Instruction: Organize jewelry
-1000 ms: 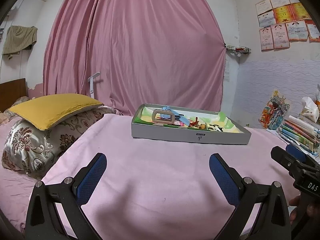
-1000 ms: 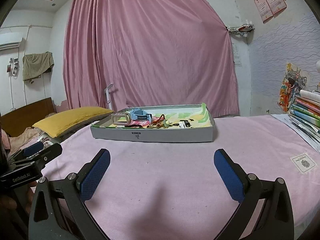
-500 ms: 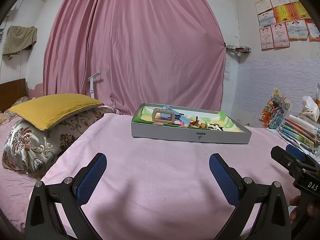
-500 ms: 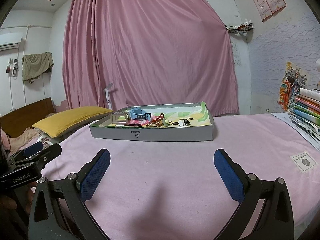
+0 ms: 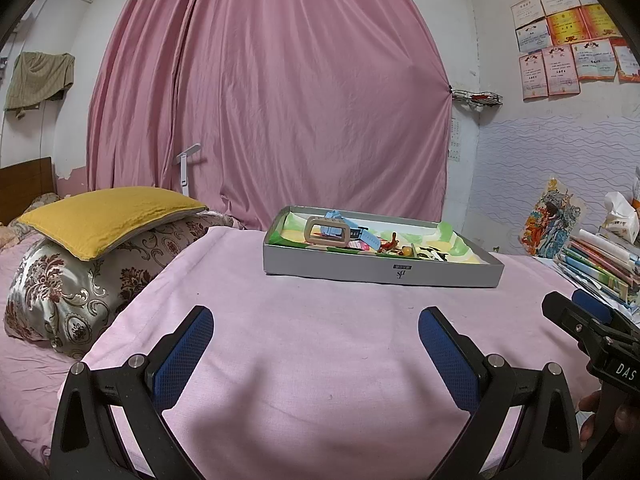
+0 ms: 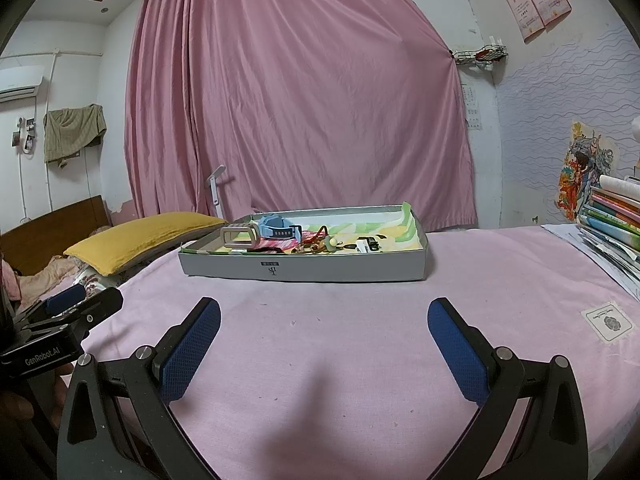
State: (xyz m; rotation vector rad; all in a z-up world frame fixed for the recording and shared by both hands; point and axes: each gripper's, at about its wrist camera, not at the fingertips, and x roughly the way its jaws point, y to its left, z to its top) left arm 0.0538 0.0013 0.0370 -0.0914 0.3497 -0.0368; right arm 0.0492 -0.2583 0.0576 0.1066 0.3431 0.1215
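While both claws gape empty, left claw (image 5: 316, 328), right claw (image 6: 324, 320), bare bedsheet (image 6: 340, 340) before tray (image 6: 304, 272).

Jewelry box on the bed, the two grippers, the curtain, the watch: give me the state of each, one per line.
Jewelry box: open, no lid on it, pieces jumbled inside.
Left gripper: open, empty, above the bedsheet.
Right gripper: open, empty, short of the box.
Curtain: drawn shut.
Blue watch: lying in the box.

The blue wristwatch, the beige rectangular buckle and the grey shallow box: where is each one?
Blue wristwatch (image 6: 278, 229), right wrist view, on its face.
Beige rectangular buckle (image 6: 239, 237), right wrist view, on its frame.
Grey shallow box (image 5: 360, 270), left wrist view, on its front wall.
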